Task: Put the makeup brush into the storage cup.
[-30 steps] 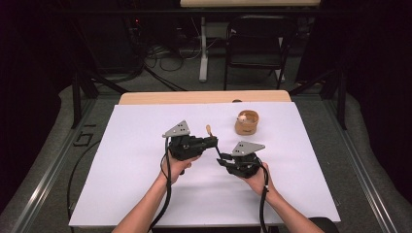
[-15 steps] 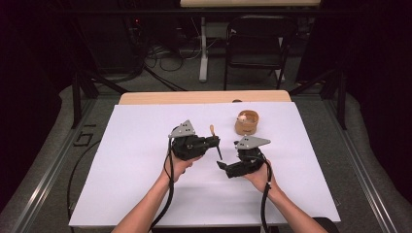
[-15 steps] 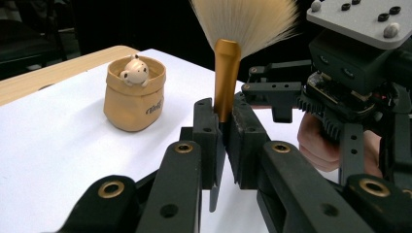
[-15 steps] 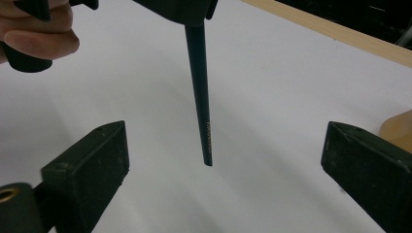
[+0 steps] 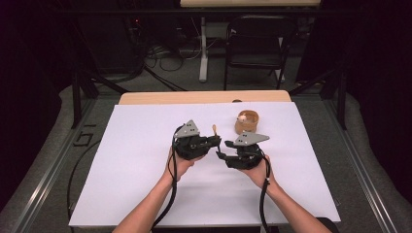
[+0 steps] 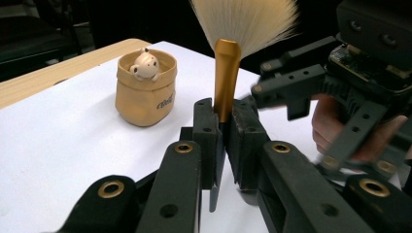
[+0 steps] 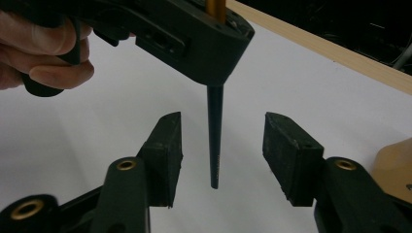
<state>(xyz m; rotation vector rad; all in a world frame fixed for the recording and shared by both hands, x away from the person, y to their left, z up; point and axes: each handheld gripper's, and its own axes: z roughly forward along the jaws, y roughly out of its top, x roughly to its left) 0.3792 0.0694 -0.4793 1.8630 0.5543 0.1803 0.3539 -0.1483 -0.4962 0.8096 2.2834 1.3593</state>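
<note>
White-covered table (image 5: 121, 194), dark room behind. Makeup brush (image 6: 227, 73) upright over mid-table, gold ferrule clamped in left gripper (image 6: 221, 124), long axis vertical, black handle tip (image 7: 214, 141) hanging between right gripper (image 7: 221, 145) jaws, just closing, not yet touching. Small pouch-shaped pot (image 5: 247, 122) far right.

brush (image 6: 227, 73) | gold collar, pale fanned bristles, thin black tapered handle | upright, bristles up, handle tip pointing down, clear of the white sheet | clamped at the collar | cup (image 6: 145, 90) | tan, small animal figure inside | upright, near, apart
</note>
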